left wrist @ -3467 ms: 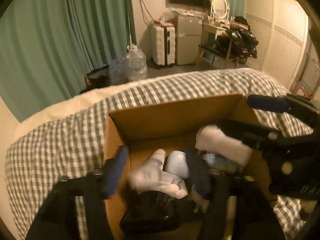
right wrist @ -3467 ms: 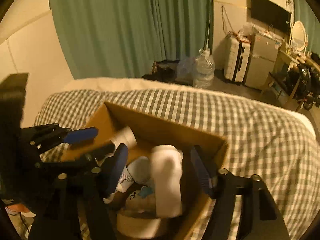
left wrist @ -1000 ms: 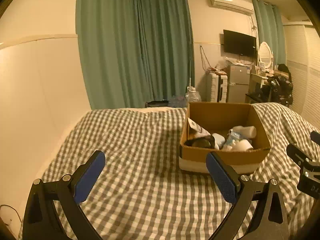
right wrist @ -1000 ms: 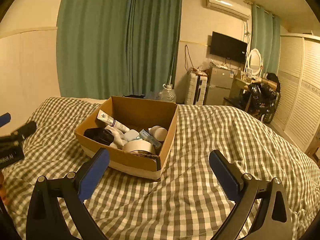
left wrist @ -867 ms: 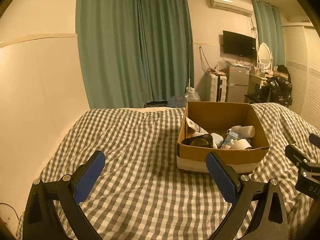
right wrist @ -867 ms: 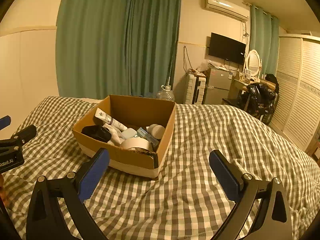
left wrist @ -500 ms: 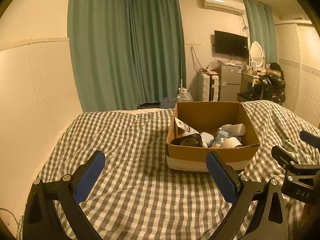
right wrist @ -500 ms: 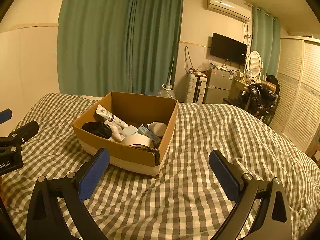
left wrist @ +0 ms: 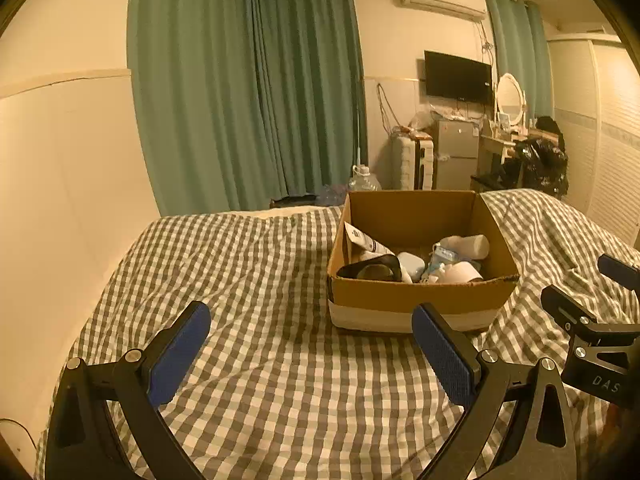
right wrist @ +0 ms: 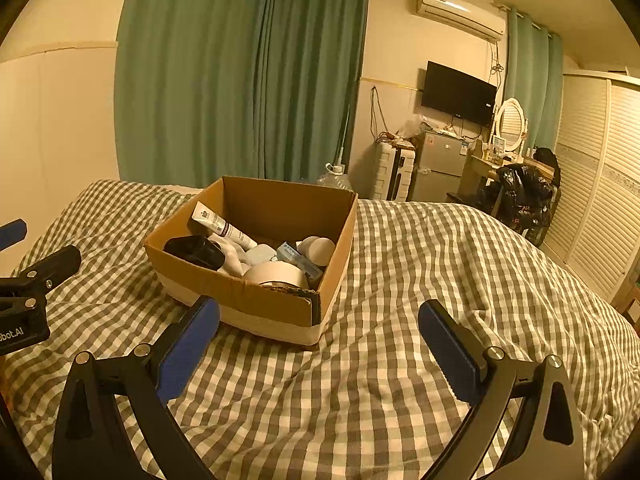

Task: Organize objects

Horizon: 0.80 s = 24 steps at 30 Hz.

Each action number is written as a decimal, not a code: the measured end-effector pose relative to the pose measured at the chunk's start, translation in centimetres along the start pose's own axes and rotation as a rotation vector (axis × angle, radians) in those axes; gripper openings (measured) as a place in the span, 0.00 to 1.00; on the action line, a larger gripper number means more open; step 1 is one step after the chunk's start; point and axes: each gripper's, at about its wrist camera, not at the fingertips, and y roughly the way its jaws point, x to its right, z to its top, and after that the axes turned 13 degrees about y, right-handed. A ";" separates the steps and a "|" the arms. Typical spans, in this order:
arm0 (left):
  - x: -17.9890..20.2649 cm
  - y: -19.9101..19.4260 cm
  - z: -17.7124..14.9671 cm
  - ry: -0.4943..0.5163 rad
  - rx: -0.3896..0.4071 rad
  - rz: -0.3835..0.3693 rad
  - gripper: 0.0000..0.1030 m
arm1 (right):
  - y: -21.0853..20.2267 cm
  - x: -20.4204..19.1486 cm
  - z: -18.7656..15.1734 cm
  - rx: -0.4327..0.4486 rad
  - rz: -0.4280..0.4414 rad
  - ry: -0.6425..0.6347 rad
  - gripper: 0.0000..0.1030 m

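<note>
The cardboard box (right wrist: 256, 280) sits on the bed (right wrist: 440, 280), centre-left in the right wrist view and centre-right in the left wrist view, and everything loose appears to be inside it. A white tube (right wrist: 222, 226) leans against its left wall. Beside that lie a black glossy object (right wrist: 195, 252), a pale roll of tape (right wrist: 274, 274) at the near wall, a small blue-printed packet (right wrist: 298, 260) and a white rounded container (right wrist: 320, 249).

As a judgement: the tube is light and soft, best pinched across its middle, since the flat crimped end would slip. The tape roll is stiff and takes a grip across its rim. The rounded container looks smooth and may squirt out of a shallow pinch. The packet is thin and would buckle. The box itself is light, with thin walls that flex, so a wall pinched near a corner holds best, and the soft checked cover beneath gives no firm support.

The right tongs (right wrist: 318, 338) are spread wide and empty at the bottom of their frame, short of the box. The left tongs (left wrist: 312, 348) are likewise released and empty, down-left of it.
</note>
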 end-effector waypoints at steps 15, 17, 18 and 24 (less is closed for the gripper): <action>-0.5 0.1 -0.2 -0.024 -0.007 0.004 1.00 | 0.1 -0.4 -0.1 -0.006 -0.009 -0.020 0.97; -0.3 0.0 -0.1 -0.015 -0.004 0.006 1.00 | 0.1 -0.5 -0.1 -0.007 -0.009 -0.021 0.97; -0.3 0.0 -0.1 -0.012 -0.004 0.007 1.00 | 0.1 -0.5 -0.2 -0.008 -0.010 -0.023 0.97; 0.0 0.0 -0.1 0.003 -0.001 0.009 1.00 | 0.2 -0.7 -0.3 -0.009 -0.011 -0.028 0.97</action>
